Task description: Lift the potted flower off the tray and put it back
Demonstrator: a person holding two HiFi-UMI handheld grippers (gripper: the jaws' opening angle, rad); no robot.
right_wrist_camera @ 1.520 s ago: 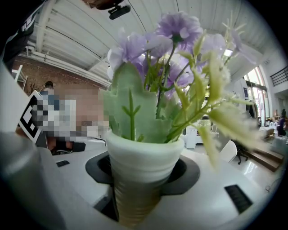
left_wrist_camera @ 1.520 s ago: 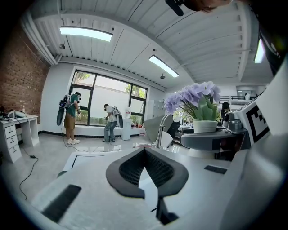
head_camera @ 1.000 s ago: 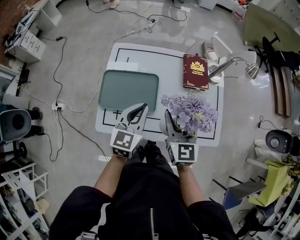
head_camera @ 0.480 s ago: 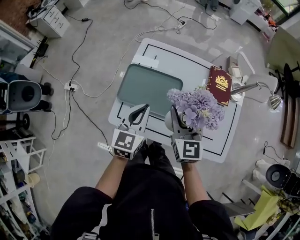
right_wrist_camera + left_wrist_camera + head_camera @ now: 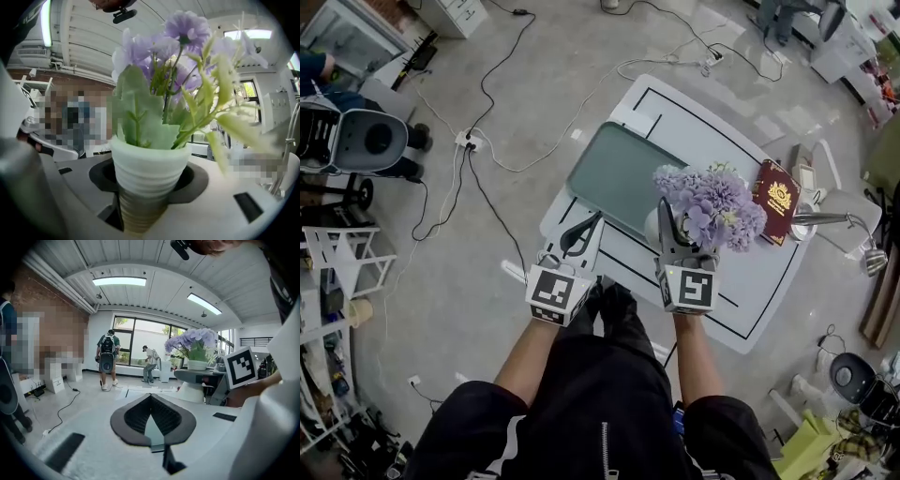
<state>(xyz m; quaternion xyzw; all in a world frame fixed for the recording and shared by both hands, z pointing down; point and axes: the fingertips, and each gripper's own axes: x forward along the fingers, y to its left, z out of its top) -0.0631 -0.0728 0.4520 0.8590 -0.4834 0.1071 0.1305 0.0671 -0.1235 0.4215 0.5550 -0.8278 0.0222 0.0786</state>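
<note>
Flowerpot, pale green and ribbed with purple blooms, is clamped in right gripper above white table, just right of grey-green rectangular tray. Left gripper jaws closed together, empty, by tray's near edge.

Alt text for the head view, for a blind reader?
The right gripper holds a purple potted flower over a white table, beside a green tray. The left gripper is shut and empty. A red book lies on the table.

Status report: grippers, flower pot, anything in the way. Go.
Right gripper clamped on potted flower, held off the tray. Left gripper shut, empty. Nothing on the tray.
</note>
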